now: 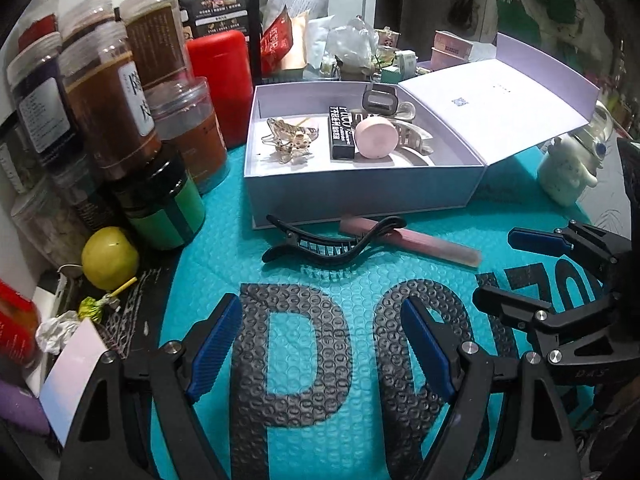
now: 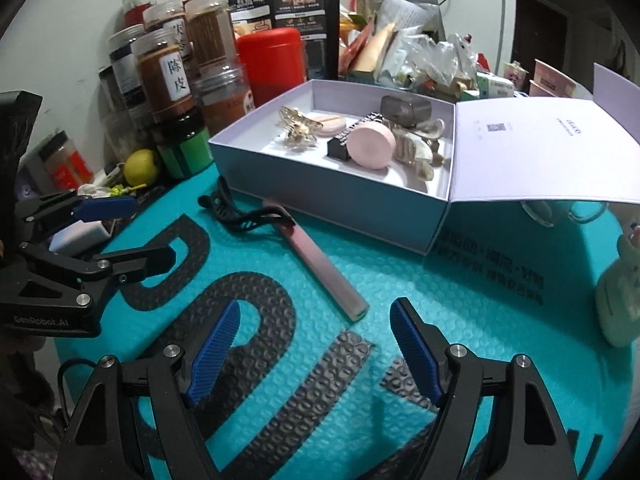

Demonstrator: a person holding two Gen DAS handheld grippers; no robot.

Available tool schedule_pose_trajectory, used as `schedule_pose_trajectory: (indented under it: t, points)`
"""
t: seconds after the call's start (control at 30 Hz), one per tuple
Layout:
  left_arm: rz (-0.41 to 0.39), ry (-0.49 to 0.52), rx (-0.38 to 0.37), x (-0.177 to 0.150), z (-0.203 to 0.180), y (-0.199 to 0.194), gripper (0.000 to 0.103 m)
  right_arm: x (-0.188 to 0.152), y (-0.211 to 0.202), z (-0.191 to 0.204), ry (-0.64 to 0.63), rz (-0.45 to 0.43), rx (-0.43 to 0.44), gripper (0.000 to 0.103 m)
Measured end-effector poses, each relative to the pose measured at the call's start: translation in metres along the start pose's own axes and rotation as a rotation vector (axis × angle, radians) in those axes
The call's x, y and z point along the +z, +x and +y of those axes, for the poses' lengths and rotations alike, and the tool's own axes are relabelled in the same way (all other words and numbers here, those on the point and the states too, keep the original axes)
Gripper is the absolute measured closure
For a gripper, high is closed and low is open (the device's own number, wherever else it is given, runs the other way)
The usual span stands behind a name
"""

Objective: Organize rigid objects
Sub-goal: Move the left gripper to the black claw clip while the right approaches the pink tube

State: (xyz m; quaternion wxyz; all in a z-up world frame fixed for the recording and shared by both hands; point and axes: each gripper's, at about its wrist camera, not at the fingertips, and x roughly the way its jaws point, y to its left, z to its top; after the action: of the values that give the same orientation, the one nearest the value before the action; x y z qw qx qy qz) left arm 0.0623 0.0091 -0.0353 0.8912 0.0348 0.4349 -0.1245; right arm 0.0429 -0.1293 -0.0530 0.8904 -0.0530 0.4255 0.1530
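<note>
Both grippers are standing open and holding nothing: the left gripper [image 1: 322, 344] at the bottom of its frame, the right gripper [image 2: 314, 342] at the bottom of its own. The black hair clip [image 1: 334, 240] and the pink stick [image 1: 432, 246] are lying on the teal mat [image 1: 224, 240] in the middle of the frame, crossing each other, just in front of the white box [image 1: 360, 188]. The box is standing open, and a pink round case [image 1: 376, 138] is lying inside.
</note>
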Motion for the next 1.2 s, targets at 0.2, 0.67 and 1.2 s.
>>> schedule_pose_trajectory:
  t: [0.2,0.67,1.2]
  points:
    - [0.008,0.000,-0.042,0.012,0.006,0.016,0.021,0.010,0.014,-0.005,-0.017,0.021,-0.006,0.025]
    - [0.076,0.051,-0.093,0.035,0.010,0.059,0.021,0.031,0.044,-0.015,-0.083,0.078,0.013,0.025]
    - [0.086,0.023,-0.150,0.038,0.012,0.078,0.021,0.027,0.057,-0.022,-0.073,0.107,0.004,0.046]
